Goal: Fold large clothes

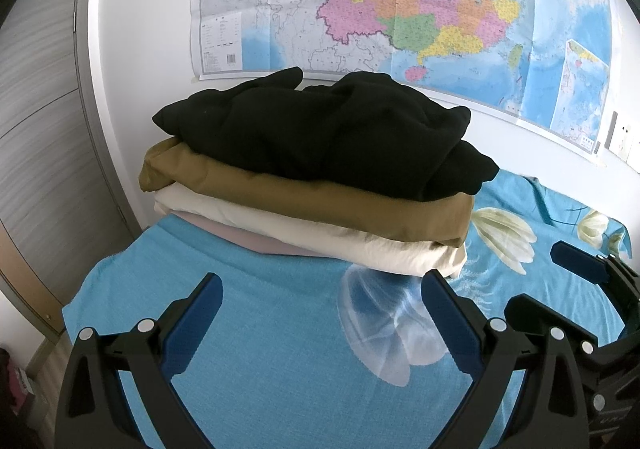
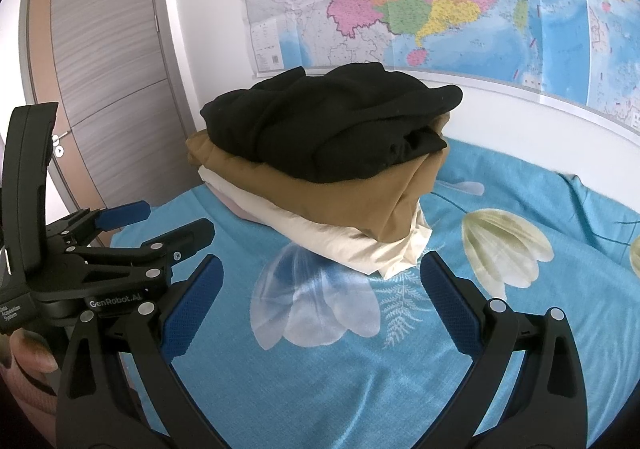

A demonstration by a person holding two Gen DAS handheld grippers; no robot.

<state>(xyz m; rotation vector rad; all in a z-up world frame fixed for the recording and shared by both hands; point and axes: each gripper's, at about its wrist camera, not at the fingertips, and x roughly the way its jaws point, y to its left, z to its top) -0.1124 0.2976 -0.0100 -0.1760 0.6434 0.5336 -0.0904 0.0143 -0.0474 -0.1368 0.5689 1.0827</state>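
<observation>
Clothes stack (image 1: 312,177) | on bed (image 1: 260,329), dead ahead of my jaws, long axis left-right | left gripper (image 1: 320,313) nearer, right gripper (image 2: 320,297) beside | both wide apart, empty

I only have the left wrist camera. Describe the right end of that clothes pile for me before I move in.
Observer: In the right wrist view, the brown garment ends in a loose fold that droops over the cream garment. It is not squared off.
Operator: Now check my left gripper from outside.
Observer: The left gripper is at the left edge of that view, above the blue bedsheet. Its jaws are apart and hold nothing.
Operator: Tell me what is under it.
Observer: Part of a hand shows in the bottom left corner, below the gripper body.
</observation>
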